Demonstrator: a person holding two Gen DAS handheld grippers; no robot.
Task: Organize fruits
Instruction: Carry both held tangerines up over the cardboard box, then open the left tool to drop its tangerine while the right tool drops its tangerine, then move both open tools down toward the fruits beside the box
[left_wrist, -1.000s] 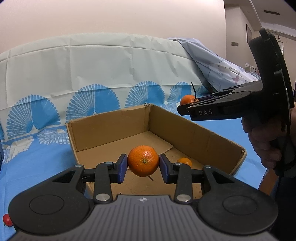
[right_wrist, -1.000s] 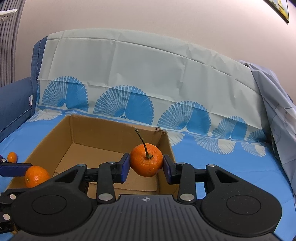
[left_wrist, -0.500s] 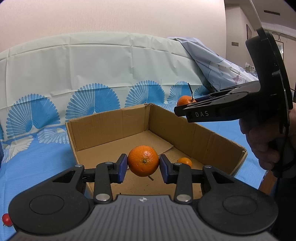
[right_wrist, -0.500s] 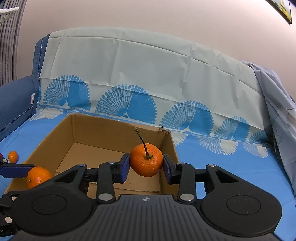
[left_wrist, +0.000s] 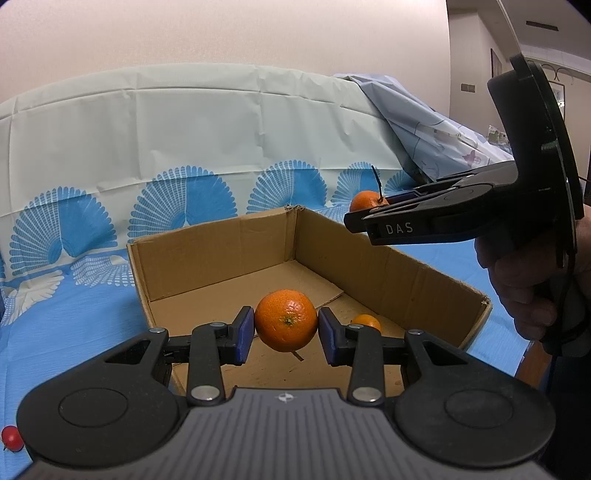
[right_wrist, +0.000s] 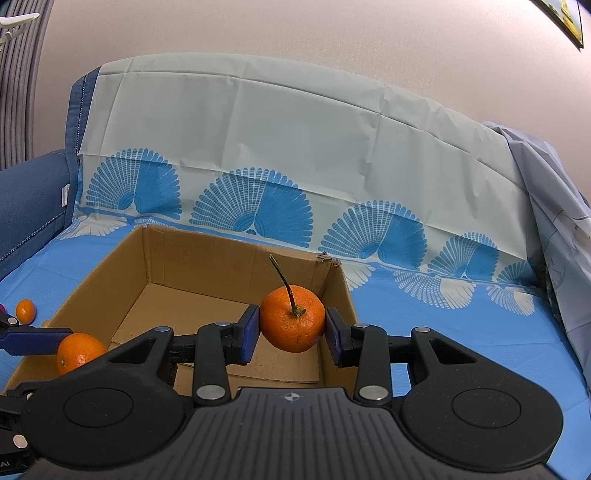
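Note:
My left gripper (left_wrist: 286, 336) is shut on a round orange tangerine (left_wrist: 286, 320) and holds it above the near part of the open cardboard box (left_wrist: 207, 254). A small kumquat (left_wrist: 366, 321) lies on the box floor behind the right pad. My right gripper (right_wrist: 292, 330) is shut on a tangerine with a long stem (right_wrist: 292, 320) over the box's right side (right_wrist: 332, 284). In the left wrist view that stemmed tangerine (left_wrist: 364, 201) shows behind the right gripper's black body. In the right wrist view the left gripper's tangerine (right_wrist: 79, 350) sits at the lower left.
The box rests on a blue cloth with white fan prints (right_wrist: 443, 332) draped over a sofa. A small kumquat (right_wrist: 26, 310) lies on the cloth left of the box. A red cherry-like fruit (left_wrist: 11, 437) sits at the lower left. A person's hand (left_wrist: 524, 284) grips the right tool.
The right gripper and its stemmed tangerine have drifted slightly up and right in the left wrist view. Both grips are unchanged.

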